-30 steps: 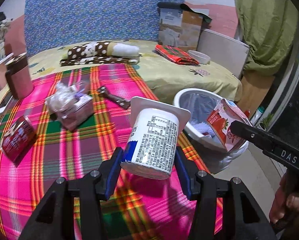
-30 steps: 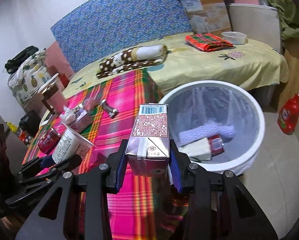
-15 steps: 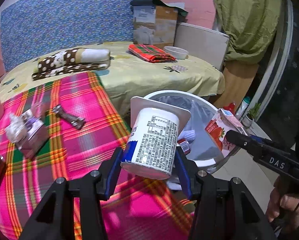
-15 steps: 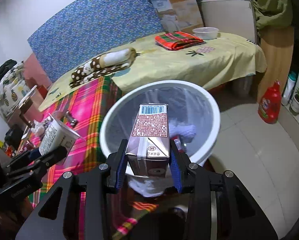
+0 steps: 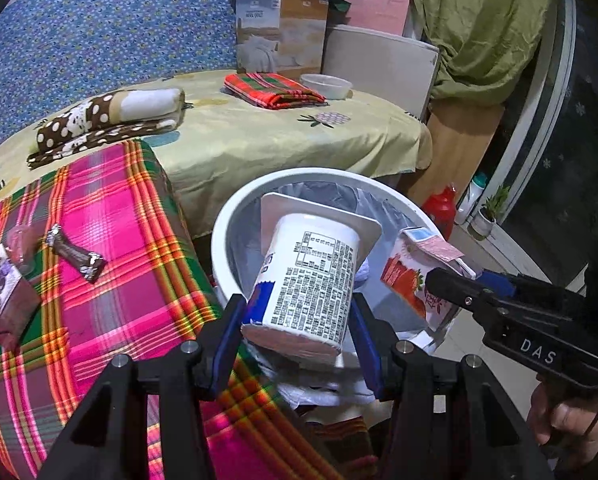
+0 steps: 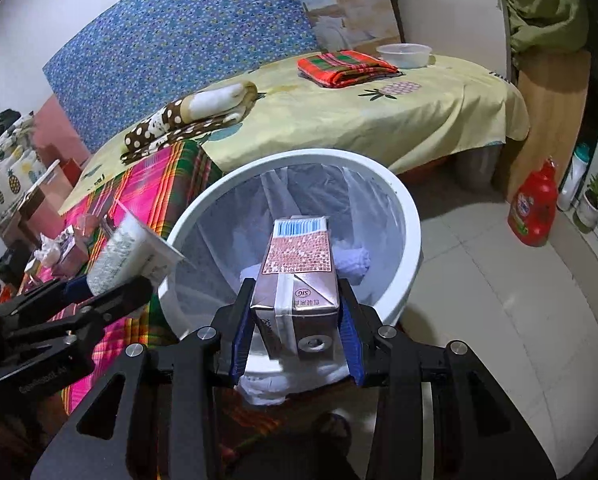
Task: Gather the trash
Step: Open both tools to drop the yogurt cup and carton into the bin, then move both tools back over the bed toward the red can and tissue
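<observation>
Left gripper clamps the white printed yogurt cup above the near rim of the round white lined trash bin. Right gripper clamps the brown milk carton over the bin's opening.

white bin | pink plaid cloth | blue floral headboard

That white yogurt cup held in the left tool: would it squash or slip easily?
Probably light: the yogurt cup hangs tilted between the left tool's two pads. Its thin-looking plastic wall might flex under a harder squeeze, though no denting shows. The smooth, tapered side could slip.
</observation>
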A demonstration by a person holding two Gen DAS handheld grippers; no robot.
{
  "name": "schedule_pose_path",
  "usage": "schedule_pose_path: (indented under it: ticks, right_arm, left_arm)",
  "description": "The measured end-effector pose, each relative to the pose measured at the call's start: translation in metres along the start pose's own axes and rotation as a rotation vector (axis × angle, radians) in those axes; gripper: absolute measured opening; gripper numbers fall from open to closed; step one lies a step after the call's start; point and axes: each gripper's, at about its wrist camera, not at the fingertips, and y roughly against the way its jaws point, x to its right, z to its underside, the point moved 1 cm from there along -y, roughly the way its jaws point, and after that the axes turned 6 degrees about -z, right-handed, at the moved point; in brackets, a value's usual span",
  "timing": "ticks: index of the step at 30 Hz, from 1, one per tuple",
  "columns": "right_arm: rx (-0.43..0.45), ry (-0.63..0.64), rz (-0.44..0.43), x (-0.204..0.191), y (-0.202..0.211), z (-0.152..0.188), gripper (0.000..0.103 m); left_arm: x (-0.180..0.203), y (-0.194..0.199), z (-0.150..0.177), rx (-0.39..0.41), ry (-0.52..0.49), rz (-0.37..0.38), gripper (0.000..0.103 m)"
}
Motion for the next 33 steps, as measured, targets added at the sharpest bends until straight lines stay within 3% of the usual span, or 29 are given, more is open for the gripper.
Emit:
schedule_pose_path:
  ticks: [15, 33]
  right_arm:
    - [0.021, -0.046, 0.017, 0.012, 0.01, -0.001, 0.041]
    - [0.045, 0.024, -0.064, -0.028, 0.025, 0.006, 0.041]
  left_arm:
    - [0.012, -0.014, 0.002, -0.042, -0.02, 0.054, 0.059]
    - [-0.015, 0.032, 0.018, 0.015, 0.049, 0.034, 0.06]
